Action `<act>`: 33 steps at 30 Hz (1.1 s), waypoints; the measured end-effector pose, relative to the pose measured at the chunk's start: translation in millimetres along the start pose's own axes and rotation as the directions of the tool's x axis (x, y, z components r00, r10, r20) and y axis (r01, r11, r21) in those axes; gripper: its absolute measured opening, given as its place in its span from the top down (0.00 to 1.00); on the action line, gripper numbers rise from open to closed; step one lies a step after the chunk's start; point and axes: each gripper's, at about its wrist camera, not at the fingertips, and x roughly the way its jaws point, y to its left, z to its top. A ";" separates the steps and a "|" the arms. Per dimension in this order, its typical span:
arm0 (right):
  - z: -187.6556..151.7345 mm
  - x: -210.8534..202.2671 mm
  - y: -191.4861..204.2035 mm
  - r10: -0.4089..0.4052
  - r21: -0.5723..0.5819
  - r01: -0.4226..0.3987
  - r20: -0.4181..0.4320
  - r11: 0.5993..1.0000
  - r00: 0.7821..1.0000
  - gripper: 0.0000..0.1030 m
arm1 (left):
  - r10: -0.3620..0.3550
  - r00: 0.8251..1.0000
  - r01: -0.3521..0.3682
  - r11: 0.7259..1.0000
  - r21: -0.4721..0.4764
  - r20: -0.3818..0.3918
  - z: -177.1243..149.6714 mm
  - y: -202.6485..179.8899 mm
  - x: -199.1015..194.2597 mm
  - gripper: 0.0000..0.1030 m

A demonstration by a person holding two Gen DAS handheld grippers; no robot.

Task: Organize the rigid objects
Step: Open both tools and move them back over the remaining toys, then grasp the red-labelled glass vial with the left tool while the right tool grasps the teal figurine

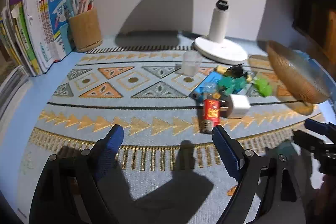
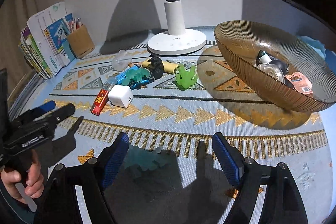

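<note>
While both tools hang over the near side of the patterned mat (image 2: 189, 104), a broad strip of it lies bare in front of them. The left tool (image 1: 168, 133) stands released, nothing between its blue pads. The right tool (image 2: 170, 140) is likewise released and holds nothing; a pale teal piece (image 2: 145, 159) lies on the mat just below its left pad.

Along the far edge of the bench, books (image 1: 37, 30) stand at the left, a wooden pen cup (image 1: 85, 30) with pens beside them, and a white lamp base (image 2: 176, 43) toward the middle.

Loose items sit clustered mid-mat: a red lighter (image 2: 100, 101) touching a white charger cube (image 2: 121, 96), a blue flat item (image 2: 126, 77), a teal figure (image 2: 137, 75), a green figure (image 2: 185, 76), a dark figure (image 2: 156, 66) on a yellow piece (image 2: 168, 66), and a clear cup (image 1: 191, 65).

To the right, the amber ribbed bowl (image 2: 241, 41) sits tilted; inside lie a clear round item (image 2: 271, 70), a pink item (image 2: 300, 82) and a white-and-dark piece, hard to identify.

A hand (image 2: 21, 180) grips the left tool's handle, cut off at the frame edge.
</note>
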 end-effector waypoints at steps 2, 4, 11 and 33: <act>-1.3 2.5 -1.5 0.048 0.008 -0.047 -0.024 0.999 0.999 0.22 | 0.010 0.999 -0.010 1.000 0.009 -0.036 0.4 -1.2 7.0 0.17; -1.6 6.5 -0.1 0.087 0.003 -0.087 -0.053 0.996 0.995 0.22 | 0.004 0.999 -0.002 1.000 0.025 -0.050 0.4 -3.8 8.9 0.17; -8.5 22.0 30.7 0.048 -0.138 -0.067 -0.134 0.988 0.990 0.22 | -0.164 0.973 0.172 0.984 0.036 -0.160 12.8 -12.9 25.8 0.18; -14.7 20.9 53.2 -0.106 -0.272 0.084 -0.068 0.959 0.992 0.53 | -0.216 0.959 0.239 0.965 0.111 -0.183 34.7 -31.9 53.1 0.81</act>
